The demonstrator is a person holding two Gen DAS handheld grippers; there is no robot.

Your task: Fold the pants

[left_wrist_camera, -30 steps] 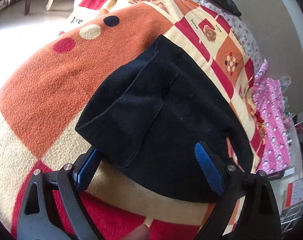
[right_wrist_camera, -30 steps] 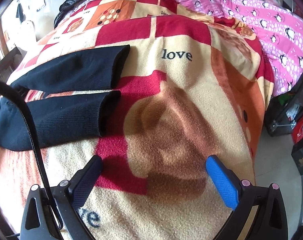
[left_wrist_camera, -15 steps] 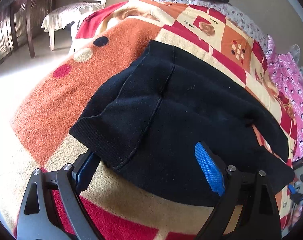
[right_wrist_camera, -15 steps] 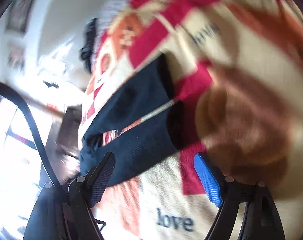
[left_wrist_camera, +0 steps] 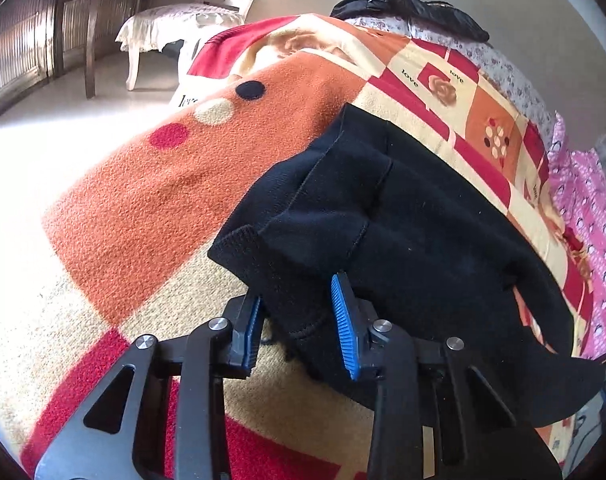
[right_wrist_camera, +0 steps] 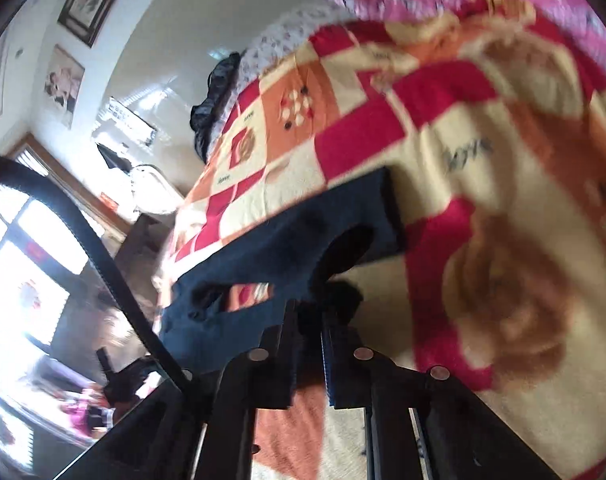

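Black pants (left_wrist_camera: 423, 240) lie across the patterned blanket (left_wrist_camera: 151, 200) on the bed. Your left gripper (left_wrist_camera: 297, 320) is closing on the bunched waistband corner, cloth between its blue pads (left_wrist_camera: 343, 320). Your right gripper (right_wrist_camera: 309, 320) is closing, nearly shut, apparently on the near leg cuff, though blur hides the contact. Risks: a shallow bite slips as you lift; the pads catch the blanket; uneven lifting skews the fold.
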